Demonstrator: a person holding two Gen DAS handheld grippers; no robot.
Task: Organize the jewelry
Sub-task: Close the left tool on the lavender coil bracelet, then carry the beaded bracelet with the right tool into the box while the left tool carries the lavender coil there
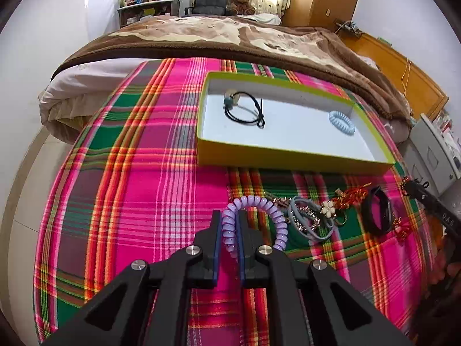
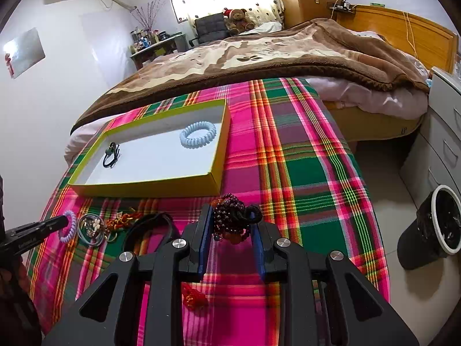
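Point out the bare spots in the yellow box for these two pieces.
In the yellow box, the white floor lies bare between the black cord bracelet and the blue coil hair tie, and along the near wall. The pile on the plaid cloth is crowded.

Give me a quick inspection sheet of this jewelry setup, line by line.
Surface: plaid cloth over a table by the bed.
Job's things: yellow box holding a black cord bracelet and blue coil tie; loose jewelry pile and black band on the cloth.
Clutter: nothing seen.
Grippers: left gripper shut on the purple coil tie; right gripper shut on the dark bead bracelet.
Cables: yellow cord by the headboard.
Surroundings: bed, teddy bear, trash bin.
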